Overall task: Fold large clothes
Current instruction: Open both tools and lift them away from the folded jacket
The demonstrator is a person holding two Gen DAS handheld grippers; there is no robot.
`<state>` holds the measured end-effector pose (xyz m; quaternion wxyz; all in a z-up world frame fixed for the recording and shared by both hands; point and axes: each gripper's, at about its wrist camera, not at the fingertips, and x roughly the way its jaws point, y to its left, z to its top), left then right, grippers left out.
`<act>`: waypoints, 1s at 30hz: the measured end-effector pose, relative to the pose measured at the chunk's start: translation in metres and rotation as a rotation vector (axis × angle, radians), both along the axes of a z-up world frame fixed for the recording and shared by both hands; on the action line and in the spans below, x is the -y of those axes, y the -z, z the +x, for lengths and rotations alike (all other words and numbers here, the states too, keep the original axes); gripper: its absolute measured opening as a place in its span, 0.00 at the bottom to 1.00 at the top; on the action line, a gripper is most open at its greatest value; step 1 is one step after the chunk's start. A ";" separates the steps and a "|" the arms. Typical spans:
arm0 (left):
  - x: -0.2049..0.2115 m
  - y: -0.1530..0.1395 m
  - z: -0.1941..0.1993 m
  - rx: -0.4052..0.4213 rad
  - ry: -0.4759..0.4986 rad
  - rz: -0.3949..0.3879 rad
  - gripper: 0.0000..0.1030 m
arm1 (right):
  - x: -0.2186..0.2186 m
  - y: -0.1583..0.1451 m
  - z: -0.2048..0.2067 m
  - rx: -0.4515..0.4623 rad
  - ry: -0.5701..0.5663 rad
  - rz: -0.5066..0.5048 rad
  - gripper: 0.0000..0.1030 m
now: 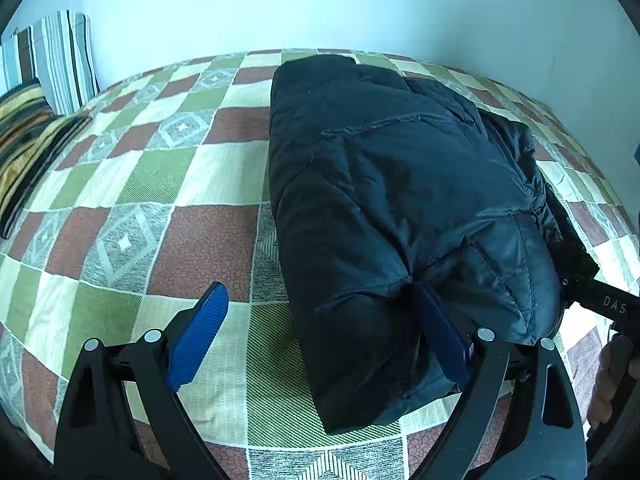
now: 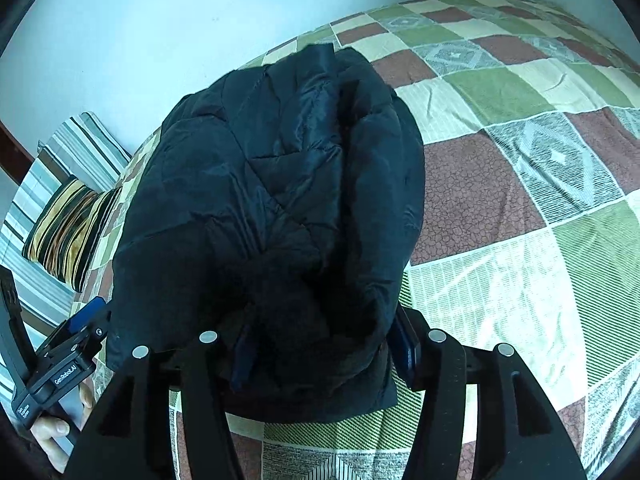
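Nearest to the left wrist camera are the left tongs, which stand wide. One blue pad hangs free above the bedspread. The other pad lies against the near edge of the black padded jacket, pushed a little into a crease there. The near corner of the jacket sits between the two pads, but only one pad touches it, so the tongs do not clamp it.

In the right wrist view the right tongs are partly open, and the near end of the jacket fills the space between their fingers. One blue pad sits at the left side of the fabric and one at the right side. The cloth is dark here, so I cannot tell if the pads press on it or only stand beside it.

The jacket is folded into a thick bundle and lies on the bed, on a checked bedspread with green, cream, brown and grey squares. Striped pillows lean against the pale wall at the far left end of the bed, well apart from the jacket.

A hand holds the handle of the left device at the lower left of the right view.
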<state>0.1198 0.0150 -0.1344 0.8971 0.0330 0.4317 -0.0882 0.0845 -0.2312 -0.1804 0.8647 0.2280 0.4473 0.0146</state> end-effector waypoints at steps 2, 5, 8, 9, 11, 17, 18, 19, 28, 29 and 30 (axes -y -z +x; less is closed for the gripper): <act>0.001 -0.004 -0.002 0.015 -0.003 0.016 0.90 | 0.001 -0.004 -0.005 0.008 0.003 -0.014 0.57; 0.002 -0.009 -0.004 0.027 -0.010 0.024 0.90 | 0.000 -0.011 -0.012 0.020 0.006 -0.036 0.57; 0.002 -0.015 -0.007 0.039 -0.012 0.023 0.90 | -0.002 -0.020 -0.020 0.037 0.010 -0.070 0.58; 0.002 -0.019 -0.008 0.045 -0.011 0.019 0.90 | -0.002 -0.024 -0.023 0.043 0.013 -0.086 0.58; 0.002 -0.025 -0.011 0.057 -0.009 0.014 0.90 | -0.004 -0.031 -0.028 0.053 0.017 -0.111 0.61; 0.004 -0.048 -0.026 0.109 -0.006 0.006 0.90 | -0.010 -0.057 -0.042 0.088 0.039 -0.214 0.63; 0.005 -0.053 -0.030 0.118 -0.007 0.008 0.90 | -0.011 -0.060 -0.043 0.091 0.041 -0.227 0.63; 0.005 -0.057 -0.034 0.126 -0.008 0.008 0.90 | -0.013 -0.064 -0.045 0.096 0.044 -0.244 0.63; 0.004 -0.086 -0.061 0.208 -0.044 0.027 0.90 | -0.032 -0.096 -0.064 0.175 0.064 -0.363 0.68; 0.004 -0.087 -0.063 0.213 -0.048 0.028 0.90 | -0.034 -0.101 -0.067 0.189 0.065 -0.377 0.69; 0.004 -0.089 -0.066 0.218 -0.054 0.029 0.90 | -0.035 -0.102 -0.068 0.195 0.067 -0.384 0.69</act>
